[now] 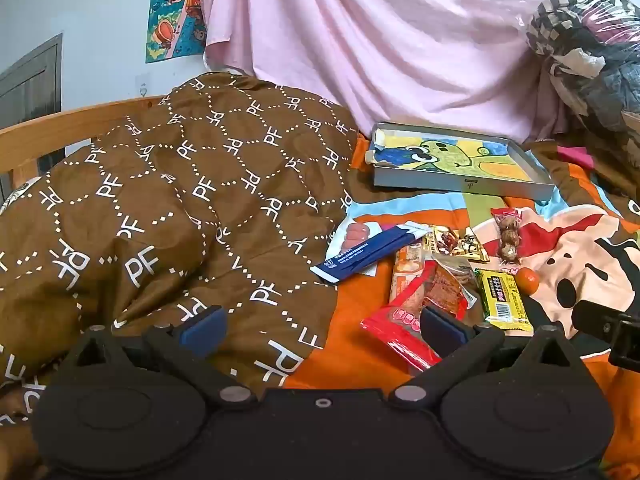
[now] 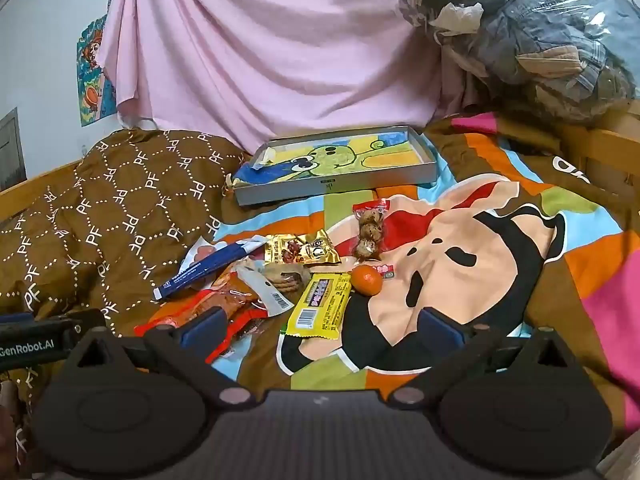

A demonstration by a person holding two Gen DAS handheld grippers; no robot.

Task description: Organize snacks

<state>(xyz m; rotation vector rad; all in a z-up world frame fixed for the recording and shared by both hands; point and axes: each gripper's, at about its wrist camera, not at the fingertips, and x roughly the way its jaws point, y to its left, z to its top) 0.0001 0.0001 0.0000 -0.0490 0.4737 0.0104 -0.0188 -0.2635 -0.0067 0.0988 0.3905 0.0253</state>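
Several snacks lie in a loose pile on a cartoon bedspread. Among them are a blue packet (image 1: 362, 254) (image 2: 204, 270), a red packet (image 1: 404, 326) (image 2: 224, 312), a yellow bar (image 1: 504, 296) (image 2: 320, 304), a gold packet (image 2: 300, 249), a pack of brown balls (image 1: 509, 236) (image 2: 370, 232) and a small orange (image 1: 527, 279) (image 2: 366, 279). Beyond them sits a shallow grey box tray (image 1: 460, 185) (image 2: 336, 188) lined with a cartoon picture. My left gripper (image 1: 322, 326) is open over the quilt's edge, left of the pile. My right gripper (image 2: 320, 326) is open, hovering near the yellow bar, with nothing held.
A bunched brown quilt (image 1: 160, 208) (image 2: 100, 216) fills the left side. A pink sheet (image 1: 380, 40) hangs behind. A clear bag of clothes (image 2: 540, 40) sits at the back right. A wooden bed rail (image 1: 60, 124) runs along the left edge.
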